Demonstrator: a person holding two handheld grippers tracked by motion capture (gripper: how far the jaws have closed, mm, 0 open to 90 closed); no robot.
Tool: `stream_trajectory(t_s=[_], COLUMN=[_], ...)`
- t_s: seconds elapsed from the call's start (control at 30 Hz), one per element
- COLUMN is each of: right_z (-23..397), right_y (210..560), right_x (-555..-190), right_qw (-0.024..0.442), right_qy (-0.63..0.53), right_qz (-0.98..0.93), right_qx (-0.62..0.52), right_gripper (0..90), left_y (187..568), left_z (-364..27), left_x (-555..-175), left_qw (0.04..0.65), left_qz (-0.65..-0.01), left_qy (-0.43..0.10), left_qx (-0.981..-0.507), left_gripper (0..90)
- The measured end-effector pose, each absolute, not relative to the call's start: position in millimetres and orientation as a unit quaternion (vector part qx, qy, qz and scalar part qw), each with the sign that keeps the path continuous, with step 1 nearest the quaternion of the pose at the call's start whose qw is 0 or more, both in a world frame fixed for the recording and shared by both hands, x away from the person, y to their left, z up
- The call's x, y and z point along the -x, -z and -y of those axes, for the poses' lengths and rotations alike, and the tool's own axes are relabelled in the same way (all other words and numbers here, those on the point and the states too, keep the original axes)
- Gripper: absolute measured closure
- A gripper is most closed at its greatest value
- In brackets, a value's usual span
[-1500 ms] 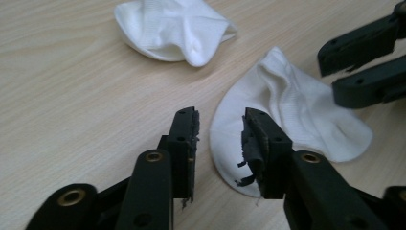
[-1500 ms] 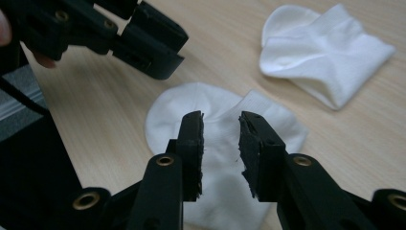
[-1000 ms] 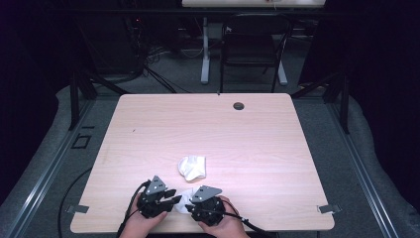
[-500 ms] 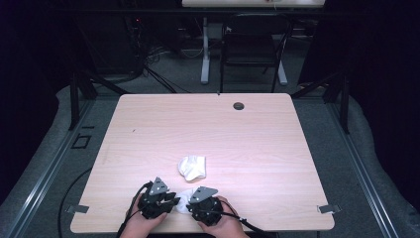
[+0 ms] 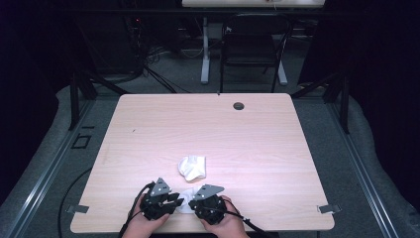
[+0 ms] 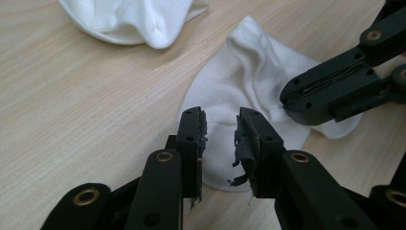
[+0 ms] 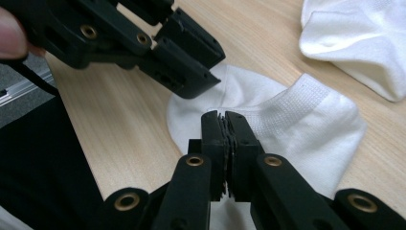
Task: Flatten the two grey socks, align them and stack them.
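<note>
White sock (image 6: 249,86) lain flat near table (image 5: 277,144) edge; right gripper (image 7: 225,120) closed to nothing over it, left gripper (image 6: 220,132) narrowly parted above it; 2nd sock (image 5: 192,167) beside.

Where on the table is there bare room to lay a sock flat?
The table is bare across its far half up to the small round cap, and down both sides. It is crowded at the near middle: the flat sock lies between the left gripper and right gripper, the bunched sock just beyond.
</note>
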State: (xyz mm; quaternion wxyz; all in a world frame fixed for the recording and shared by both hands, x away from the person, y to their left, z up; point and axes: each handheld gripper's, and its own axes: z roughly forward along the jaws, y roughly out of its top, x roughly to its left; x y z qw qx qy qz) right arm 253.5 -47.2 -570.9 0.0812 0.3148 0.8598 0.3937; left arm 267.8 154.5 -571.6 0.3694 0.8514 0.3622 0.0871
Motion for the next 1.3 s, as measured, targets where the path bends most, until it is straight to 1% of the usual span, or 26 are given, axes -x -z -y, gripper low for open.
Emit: stream_trajectory(t_s=[0.13, 0.5, 0.9, 1.17, 1.3], right_z=[51.5, 67.6, 94.9, 109.9, 117.2], right_y=[566.7, 555.4, 542.2, 532.9, 538.9], right_x=[-254.2, -256.0, -260.8, -252.1, -248.3], right_qw=[0.085, 0.088, 0.094, 0.109, 0.103], right_qy=[-0.401, -0.415, -0.423, -0.408, -0.393], right_qz=[-0.854, -0.841, -0.824, -0.823, -0.828], right_qx=[-0.319, -0.335, -0.366, -0.380, -0.386], right_gripper=[88.0, 88.0, 88.0, 88.0, 88.0], left_y=[573.1, 575.6, 574.5, 573.7, 573.8], left_z=[-152.6, -150.2, -155.1, -162.5, -163.1], left_x=[-268.7, -267.6, -268.5, -269.3, -268.9], left_qw=[0.365, 0.357, 0.348, 0.345, 0.345], left_qz=[-0.361, -0.353, -0.355, -0.360, -0.362], left_qy=[-0.084, -0.098, -0.106, -0.102, -0.101], left_qx=[-0.854, -0.859, -0.861, -0.861, -0.860], left_gripper=[70.1, 71.3, 71.3, 71.3, 71.2])
